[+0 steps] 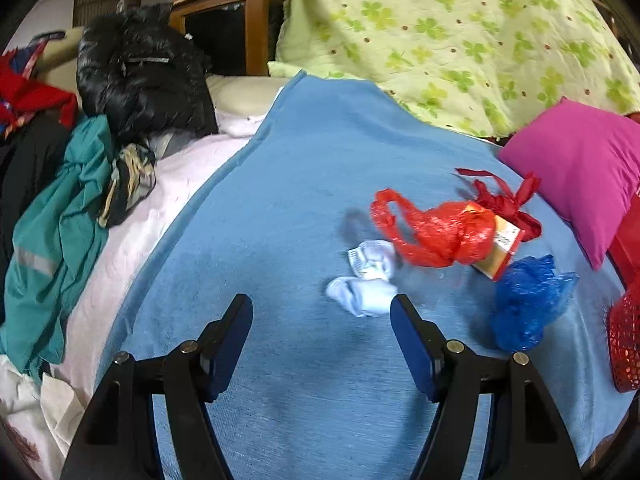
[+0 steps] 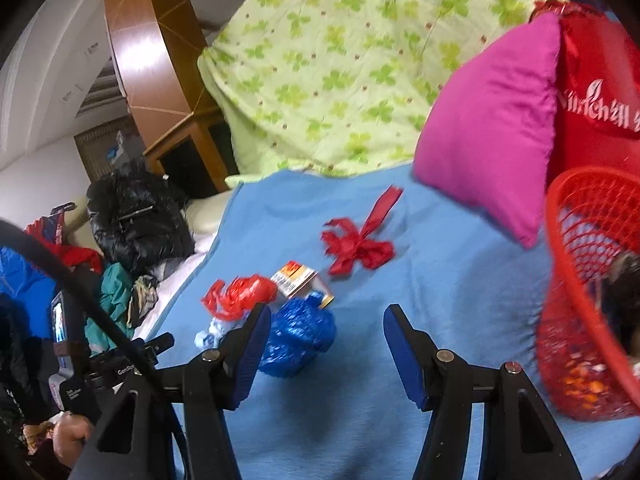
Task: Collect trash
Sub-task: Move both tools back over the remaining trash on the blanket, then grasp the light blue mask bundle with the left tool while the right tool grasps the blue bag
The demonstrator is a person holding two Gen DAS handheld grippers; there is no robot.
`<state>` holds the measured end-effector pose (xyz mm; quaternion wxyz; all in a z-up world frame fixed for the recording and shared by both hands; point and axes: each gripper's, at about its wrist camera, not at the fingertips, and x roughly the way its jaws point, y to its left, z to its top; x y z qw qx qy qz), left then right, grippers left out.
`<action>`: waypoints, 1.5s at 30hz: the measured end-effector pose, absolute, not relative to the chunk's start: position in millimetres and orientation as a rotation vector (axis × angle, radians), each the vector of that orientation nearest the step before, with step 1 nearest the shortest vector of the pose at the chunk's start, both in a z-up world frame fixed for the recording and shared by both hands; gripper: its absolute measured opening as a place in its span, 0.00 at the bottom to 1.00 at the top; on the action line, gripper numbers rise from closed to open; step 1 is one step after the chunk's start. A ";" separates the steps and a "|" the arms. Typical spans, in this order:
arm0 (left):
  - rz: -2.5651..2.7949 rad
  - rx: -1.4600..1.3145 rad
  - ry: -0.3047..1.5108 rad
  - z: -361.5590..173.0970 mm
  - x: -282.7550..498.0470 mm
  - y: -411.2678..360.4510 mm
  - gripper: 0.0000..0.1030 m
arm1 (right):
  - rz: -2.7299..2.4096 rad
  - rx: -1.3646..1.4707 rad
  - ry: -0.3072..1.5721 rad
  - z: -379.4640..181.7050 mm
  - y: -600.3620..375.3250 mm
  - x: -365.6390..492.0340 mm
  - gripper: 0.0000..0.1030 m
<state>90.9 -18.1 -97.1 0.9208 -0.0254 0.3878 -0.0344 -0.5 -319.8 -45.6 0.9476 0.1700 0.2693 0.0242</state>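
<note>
A: Step in hand? Tools?
B: Approaching, I'd judge. Left gripper (image 1: 322, 314) and right gripper (image 2: 326, 326) are both gaping, carrying nothing.
A: Trash?
B: Lying on the blue blanket (image 1: 280, 184): white wad (image 1: 362, 294), red bag (image 1: 436, 232), blue bag (image 2: 298, 334), small carton (image 2: 298, 278), red ribbon (image 2: 356, 246).
A: Container?
B: Red mesh basket (image 2: 560, 248), holding scraps. Next: closing on one piece.

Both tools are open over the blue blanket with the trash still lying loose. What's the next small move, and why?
Probably ease the left tool forward and down onto the white crumpled paper. It lies just ahead, close by the right-hand finger, nearer than the red plastic bag behind it. Nothing is gripped yet, and the red basket waits at the right.
</note>
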 end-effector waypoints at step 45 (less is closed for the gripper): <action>-0.335 -0.217 1.015 -147.3 137.6 -20.8 0.20 | 0.146 0.530 0.875 -131.8 -271.5 103.3 0.38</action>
